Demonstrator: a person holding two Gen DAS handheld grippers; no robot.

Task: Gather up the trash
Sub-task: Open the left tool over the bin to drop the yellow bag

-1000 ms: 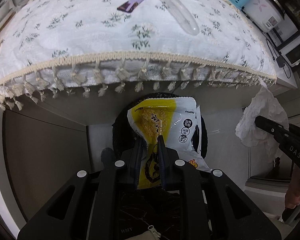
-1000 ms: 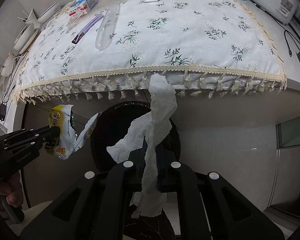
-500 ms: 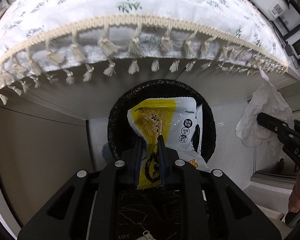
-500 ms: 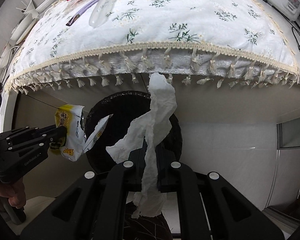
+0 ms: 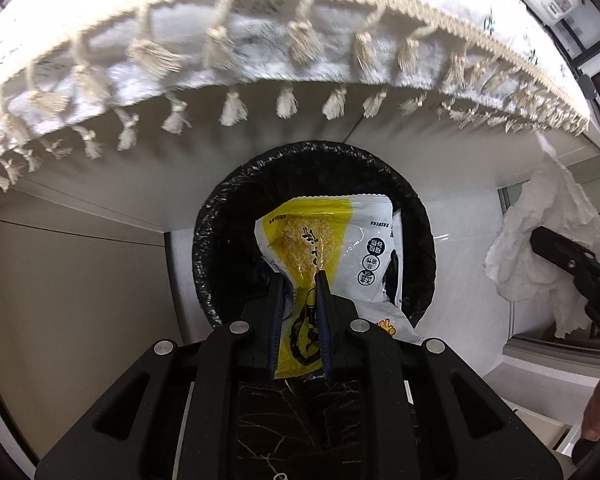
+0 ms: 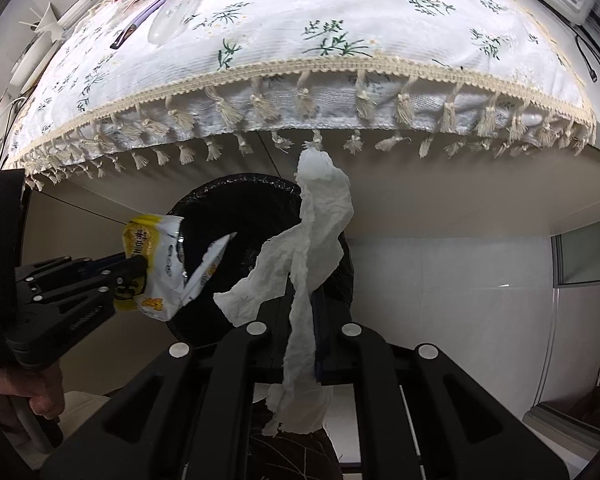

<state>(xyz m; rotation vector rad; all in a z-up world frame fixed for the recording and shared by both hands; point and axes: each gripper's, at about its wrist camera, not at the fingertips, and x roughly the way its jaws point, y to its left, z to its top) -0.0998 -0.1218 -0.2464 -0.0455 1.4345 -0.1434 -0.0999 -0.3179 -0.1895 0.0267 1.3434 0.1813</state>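
Left wrist view: left gripper [image 5: 300, 276] pinching crinkly snack wrapper [image 5: 328, 248] mid-body above black-lined trash bin [image 5: 208, 240], featherlight, slippery; right gripper [image 6: 302, 288] clamping limp crumpled tissue [image 6: 316, 240], tears easily.

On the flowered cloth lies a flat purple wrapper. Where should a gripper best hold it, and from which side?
Probably the near, dark end of the purple wrapper, from above: it lies flat on the tablecloth beside a clear tube, so pinch one short end, fingers across its narrow width.
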